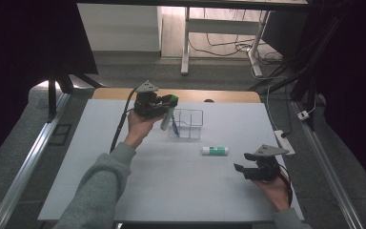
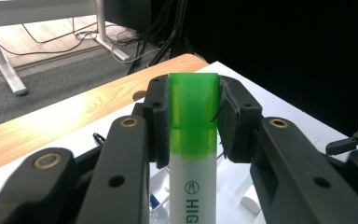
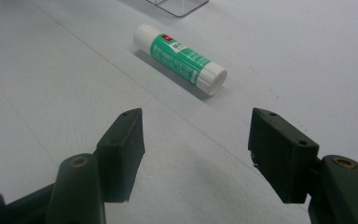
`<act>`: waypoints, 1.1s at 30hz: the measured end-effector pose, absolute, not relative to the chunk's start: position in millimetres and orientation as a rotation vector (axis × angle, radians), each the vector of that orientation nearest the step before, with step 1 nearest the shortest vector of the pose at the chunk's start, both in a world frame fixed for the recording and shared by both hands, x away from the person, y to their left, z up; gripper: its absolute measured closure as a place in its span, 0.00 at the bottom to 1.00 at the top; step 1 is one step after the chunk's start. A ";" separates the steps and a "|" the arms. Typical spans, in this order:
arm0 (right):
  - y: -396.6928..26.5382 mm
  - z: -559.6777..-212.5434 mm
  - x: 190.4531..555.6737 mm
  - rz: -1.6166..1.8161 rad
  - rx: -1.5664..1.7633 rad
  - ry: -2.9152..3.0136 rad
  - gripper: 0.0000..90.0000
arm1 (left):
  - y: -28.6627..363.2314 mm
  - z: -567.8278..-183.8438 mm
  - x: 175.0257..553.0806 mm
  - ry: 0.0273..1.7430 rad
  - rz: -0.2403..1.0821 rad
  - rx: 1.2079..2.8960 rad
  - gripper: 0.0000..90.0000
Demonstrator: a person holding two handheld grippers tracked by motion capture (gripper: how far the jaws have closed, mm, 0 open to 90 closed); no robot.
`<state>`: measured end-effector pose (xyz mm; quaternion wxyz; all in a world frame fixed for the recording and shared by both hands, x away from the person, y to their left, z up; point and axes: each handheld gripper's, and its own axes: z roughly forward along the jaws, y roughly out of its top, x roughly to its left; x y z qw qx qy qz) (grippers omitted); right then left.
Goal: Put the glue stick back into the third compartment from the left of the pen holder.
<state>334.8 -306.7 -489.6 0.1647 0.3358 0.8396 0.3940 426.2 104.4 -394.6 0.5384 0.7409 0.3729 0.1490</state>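
My left gripper (image 1: 167,101) is shut on a highlighter (image 1: 167,118) with a green cap and white barrel, held over the left part of a clear plastic organizer box (image 1: 190,125). In the left gripper view the pads (image 2: 157,126) clamp the green cap of the highlighter (image 2: 193,140), whose barrel hangs down toward the box. A blue pen (image 1: 175,127) leans inside the box. A green-and-white glue stick (image 1: 215,150) lies on the white table (image 1: 171,181) right of centre. My right gripper (image 1: 242,162) stands open near the table, a short way from the glue stick (image 3: 179,57), nothing between its jaws (image 3: 196,154).
The table's wooden back edge (image 1: 176,94) runs behind the box. Beyond it lie grey floor, desk legs (image 1: 185,43) and cables. A white power strip (image 1: 284,141) sits by the table's right edge. A rail (image 1: 26,167) runs along the left.
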 end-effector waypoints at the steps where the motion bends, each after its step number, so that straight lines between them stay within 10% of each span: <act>1: -306.8 -489.7 334.9 1.123 0.958 2.392 0.39 | 103.8 -394.3 426.7 0.887 0.355 1.764 0.74; 33: -307.5 -489.5 334.1 1.125 0.963 2.383 0.39 | 74.7 -389.2 453.4 0.875 0.377 1.787 0.74</act>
